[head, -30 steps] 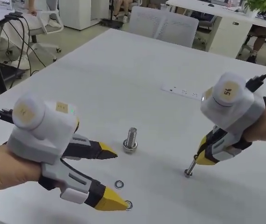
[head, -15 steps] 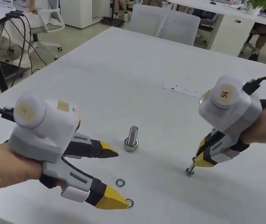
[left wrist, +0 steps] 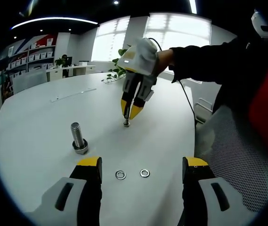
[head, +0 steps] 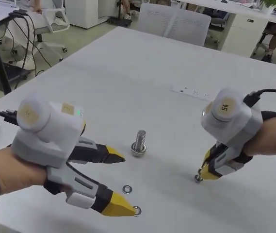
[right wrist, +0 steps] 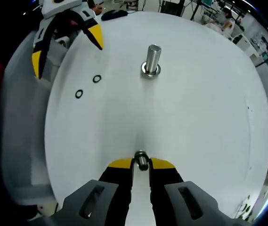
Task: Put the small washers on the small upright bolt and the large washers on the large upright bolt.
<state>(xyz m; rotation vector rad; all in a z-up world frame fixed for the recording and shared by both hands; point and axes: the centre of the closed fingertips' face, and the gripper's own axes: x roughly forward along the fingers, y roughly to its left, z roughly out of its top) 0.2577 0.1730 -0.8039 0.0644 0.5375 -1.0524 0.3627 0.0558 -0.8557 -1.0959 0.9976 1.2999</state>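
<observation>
Standing upright — small bolt (right wrist: 142, 159), axis vertical — clasped in right gripper (head: 204, 173)

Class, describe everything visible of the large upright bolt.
The large bolt is silvery metal: a threaded shank pointing up, a wider collar at its foot. It stands upright on the white table, touching nothing else. Whether the collar is its head or a washer is unclear.

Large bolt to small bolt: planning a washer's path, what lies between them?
Bare table between the large bolt and small bolt, seen in the head view.
</observation>
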